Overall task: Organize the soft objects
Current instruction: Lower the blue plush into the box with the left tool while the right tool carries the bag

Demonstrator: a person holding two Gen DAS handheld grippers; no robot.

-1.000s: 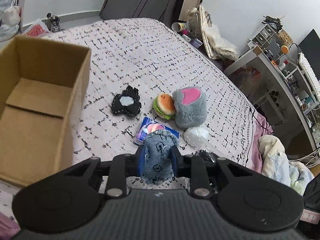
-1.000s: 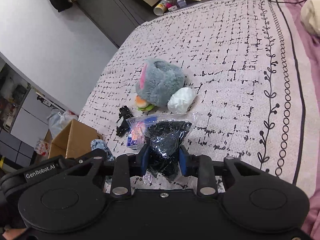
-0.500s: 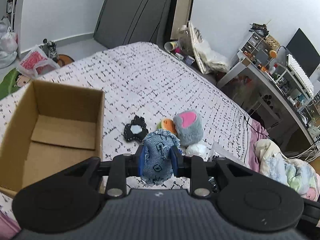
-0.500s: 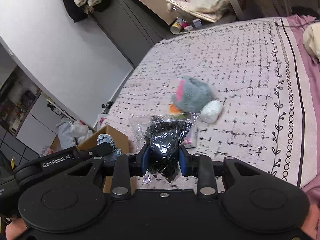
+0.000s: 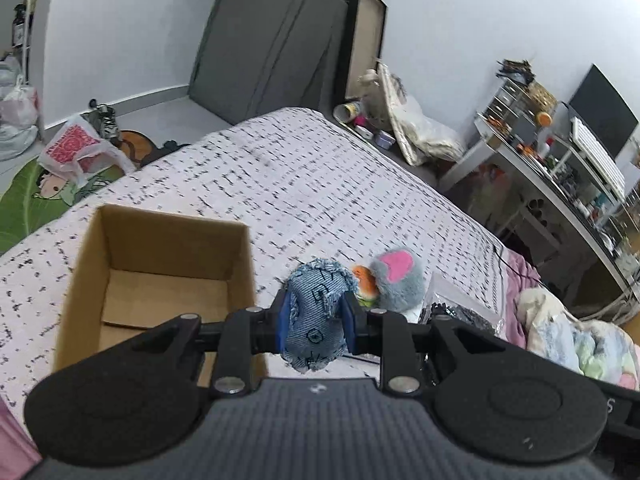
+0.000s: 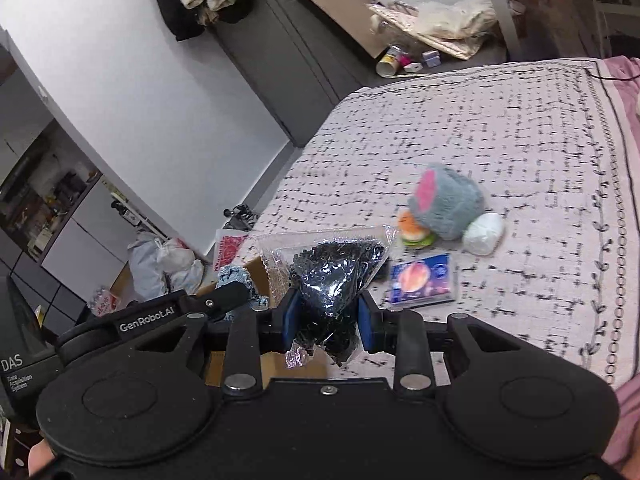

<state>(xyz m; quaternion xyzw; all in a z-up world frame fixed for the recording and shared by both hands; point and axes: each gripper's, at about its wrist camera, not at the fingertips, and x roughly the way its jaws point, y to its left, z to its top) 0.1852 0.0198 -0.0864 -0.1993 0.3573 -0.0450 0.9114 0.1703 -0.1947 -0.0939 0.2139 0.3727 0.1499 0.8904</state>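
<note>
The bed [image 5: 320, 184], covered in a pale spread with black dashes, is filling most of both views. On it the cardboard box [image 5: 160, 280] is sitting open at the left of the left wrist view, its floor showing only a loose flap of card; the part nearest the camera is hidden behind the gripper, so I cannot tell whether anything is lying there. Beyond the grippers, a grey plush with a pink patch [image 6: 448, 210] is lying on the spread, touching a small burger plush [image 6: 414, 232] and a white soft ball [image 6: 484, 234], with a blue packet [image 6: 424, 280] just beside them. The left gripper [image 5: 316, 320] is clenching a denim plush [image 5: 318, 312], which is bulging above and below the blue pads, just right of the box. The right gripper [image 6: 328, 316] is squeezing a clear bag of black pieces [image 6: 332, 280], its top fanning out above the pads.
</note>
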